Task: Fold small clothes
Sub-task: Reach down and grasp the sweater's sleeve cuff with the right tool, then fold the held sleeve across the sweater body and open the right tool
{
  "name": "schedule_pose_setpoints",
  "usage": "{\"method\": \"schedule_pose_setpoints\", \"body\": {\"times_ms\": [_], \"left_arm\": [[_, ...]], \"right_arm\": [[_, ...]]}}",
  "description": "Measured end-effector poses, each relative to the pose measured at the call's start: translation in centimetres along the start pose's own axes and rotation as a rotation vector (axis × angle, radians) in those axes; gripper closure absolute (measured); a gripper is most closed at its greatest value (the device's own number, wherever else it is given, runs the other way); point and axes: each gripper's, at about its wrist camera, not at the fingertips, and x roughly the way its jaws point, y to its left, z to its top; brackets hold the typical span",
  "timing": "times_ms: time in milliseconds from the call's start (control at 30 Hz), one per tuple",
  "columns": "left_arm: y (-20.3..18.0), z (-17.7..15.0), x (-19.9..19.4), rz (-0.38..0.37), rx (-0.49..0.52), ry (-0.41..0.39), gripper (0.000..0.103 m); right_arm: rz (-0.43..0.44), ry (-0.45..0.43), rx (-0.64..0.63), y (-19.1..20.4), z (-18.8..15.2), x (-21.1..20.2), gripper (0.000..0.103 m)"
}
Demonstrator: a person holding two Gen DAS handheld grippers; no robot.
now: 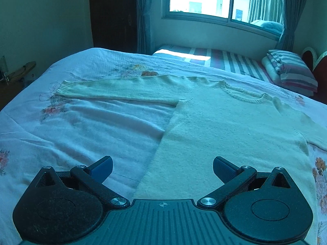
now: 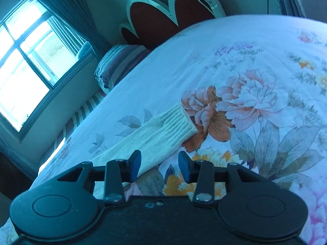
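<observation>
- Sweater (image 1: 214, 122) lies flat on the floral bedspread (image 1: 92, 126), one sleeve (image 1: 114, 89) stretched sideways.
- Left gripper (image 1: 162, 168): jaws spread wide above the hem, holding nothing.
- Right gripper (image 2: 159, 164): jaws part-way apart by the other cuff (image 2: 177, 126); sleeve edge apparently between them, unpinched.

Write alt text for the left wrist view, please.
A cream sweater lies flat on a floral bedspread, one sleeve stretched out to the left. The left tongs hover open over its hem.
</observation>
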Motion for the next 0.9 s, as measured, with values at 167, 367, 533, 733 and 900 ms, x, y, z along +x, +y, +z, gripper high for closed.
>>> {"method": "schedule_pose_setpoints", "body": {"times_ms": [167, 367, 533, 733, 900], "left_arm": [[-2.1, 0.5, 1.2, 0.005, -0.018, 0.027, 0.000], [-2.0, 1.4, 2.1, 0.025, -0.025, 0.029, 0.000], [0.3, 2.0, 2.7, 0.031, -0.024, 0.027, 0.000], [4.9, 2.6, 5.1, 0.042, -0.020, 0.035, 0.000], [9.6, 3.4, 8.8, 0.029, 0.020, 0.061, 0.000]], "right_arm": [[0.043, -0.009, 0.023, -0.9, 0.2, 1.7, 0.064], [0.050, -0.021, 0.028, -0.7, 0.2, 2.7, 0.079], [0.007, -0.023, -0.016, 0.9, 1.0, 2.8, 0.097], [0.010, -0.060, -0.201, 8.4, 0.8, 1.0, 0.097], [-0.003, -0.090, -0.314, 16.3, -1.2, -0.5, 0.097]]}}
